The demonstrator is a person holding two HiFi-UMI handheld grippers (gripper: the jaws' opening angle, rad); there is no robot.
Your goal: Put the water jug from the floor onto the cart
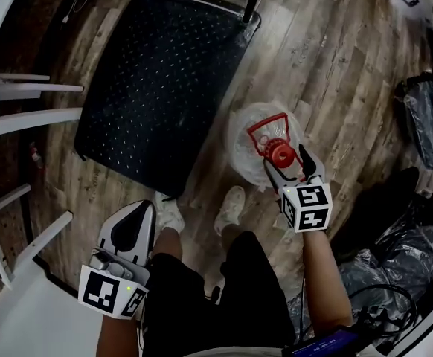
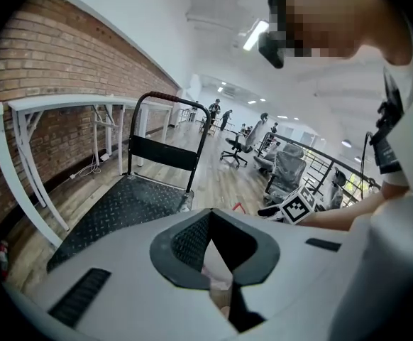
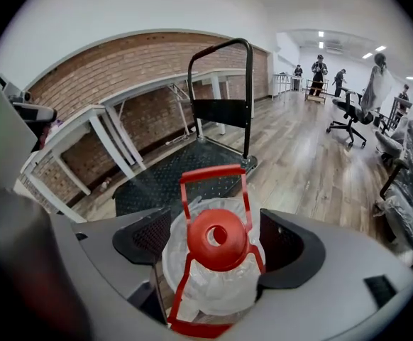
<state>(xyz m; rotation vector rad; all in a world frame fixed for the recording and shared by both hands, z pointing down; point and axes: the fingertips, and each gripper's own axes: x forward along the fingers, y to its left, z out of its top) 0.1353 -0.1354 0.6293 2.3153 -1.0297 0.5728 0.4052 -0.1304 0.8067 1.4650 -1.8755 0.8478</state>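
The clear water jug (image 1: 255, 134) with a red cap and a red carry handle stands on the wood floor, just right of the cart's black studded deck (image 1: 164, 88). My right gripper (image 1: 287, 162) is down over the jug's top, open, with its jaws wide on either side of the red cap. In the right gripper view the jug (image 3: 213, 279) fills the gap between the pads, and I cannot see them pressing on it. My left gripper (image 1: 148, 205) hangs shut and empty by the person's left leg, apart from the jug. The cart (image 2: 121, 204) with its upright push handle lies ahead of it.
White table frames (image 1: 23, 117) line the brick wall left of the cart. Black bags (image 1: 425, 110) and cables lie on the floor to the right. The person's shoes (image 1: 231, 203) stand just behind the jug. Office chairs (image 2: 235, 148) and people are far down the room.
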